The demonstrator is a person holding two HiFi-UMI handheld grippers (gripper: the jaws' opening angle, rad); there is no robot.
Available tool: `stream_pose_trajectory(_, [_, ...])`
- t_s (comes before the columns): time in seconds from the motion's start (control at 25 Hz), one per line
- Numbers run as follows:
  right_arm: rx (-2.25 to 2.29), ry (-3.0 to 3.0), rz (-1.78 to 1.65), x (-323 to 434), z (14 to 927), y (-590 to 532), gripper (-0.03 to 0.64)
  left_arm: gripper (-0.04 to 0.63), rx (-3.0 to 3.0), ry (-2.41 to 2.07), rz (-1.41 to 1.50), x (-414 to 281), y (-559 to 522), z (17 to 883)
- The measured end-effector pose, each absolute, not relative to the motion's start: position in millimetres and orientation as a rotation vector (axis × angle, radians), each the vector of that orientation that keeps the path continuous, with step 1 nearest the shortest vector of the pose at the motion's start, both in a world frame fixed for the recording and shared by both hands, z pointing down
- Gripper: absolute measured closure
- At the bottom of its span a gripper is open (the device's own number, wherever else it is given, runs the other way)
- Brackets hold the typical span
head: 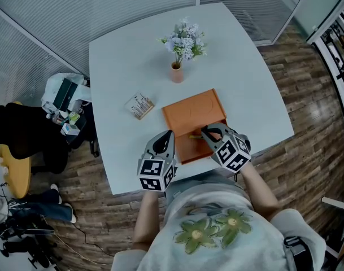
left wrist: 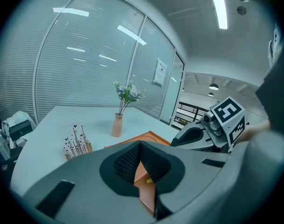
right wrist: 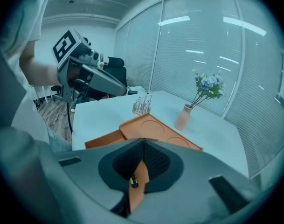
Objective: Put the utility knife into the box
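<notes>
The orange box (head: 193, 113) lies open on the white table (head: 126, 55), its lid flat on the far side. A yellow utility knife (head: 195, 136) rests inside the near tray. My right gripper (head: 206, 132) hovers over the tray with its jaws shut; in the right gripper view (right wrist: 142, 143) the knife (right wrist: 133, 181) shows below the closed tips, not between them. My left gripper (head: 166, 134) hangs at the tray's left edge, its jaws (left wrist: 141, 144) shut and holding nothing. A yellow bit of the knife (left wrist: 148, 180) shows under them.
A pink vase with flowers (head: 177, 72) stands behind the box. A small printed card box (head: 140, 105) sits left of the lid. A dark chair with bags (head: 64, 103) stands left of the table, with glass walls behind.
</notes>
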State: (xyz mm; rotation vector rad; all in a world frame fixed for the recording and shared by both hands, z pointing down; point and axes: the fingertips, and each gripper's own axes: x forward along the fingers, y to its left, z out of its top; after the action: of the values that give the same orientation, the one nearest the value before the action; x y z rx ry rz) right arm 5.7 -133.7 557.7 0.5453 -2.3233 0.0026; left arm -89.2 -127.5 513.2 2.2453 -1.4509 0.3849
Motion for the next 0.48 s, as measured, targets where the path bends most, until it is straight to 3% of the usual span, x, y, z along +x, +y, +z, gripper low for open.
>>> stream_pose_trajectory(0.48, [0.738, -2.510, 0.227, 16, 516, -139, 0.617, 0.595, 2.267, -1.434, 0.374, -87, -127, 506])
